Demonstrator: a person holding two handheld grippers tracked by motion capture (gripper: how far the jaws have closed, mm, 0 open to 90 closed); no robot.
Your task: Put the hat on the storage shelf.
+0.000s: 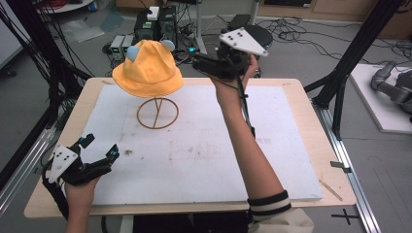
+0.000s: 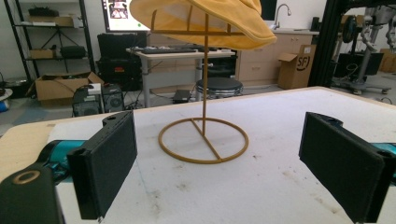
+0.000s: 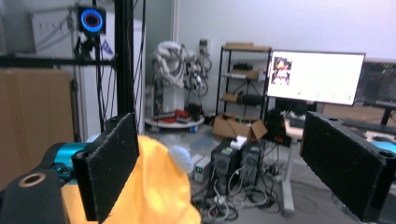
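Note:
A yellow bucket hat (image 1: pixel 147 68) with two small grey-blue ears sits on top of a thin wire stand (image 1: pixel 157 113) at the back left of the white board. My right gripper (image 1: pixel 201 62) is raised in the air just right of the hat, open, with nothing between its jaws. In the right gripper view the hat (image 3: pixel 149 191) lies low at the left, behind the left jaw. My left gripper (image 1: pixel 104 147) rests low at the table's front left, open and empty. The left gripper view looks at the stand's ring base (image 2: pixel 203 139) under the hat brim (image 2: pixel 219 21).
A white board (image 1: pixel 204 150) covers most of the wooden table (image 1: pixel 318 145). Black frame posts stand at both sides. Beyond the far edge, boxes and cables (image 1: pixel 155 24) crowd the floor, with a stool (image 1: pixel 252 31).

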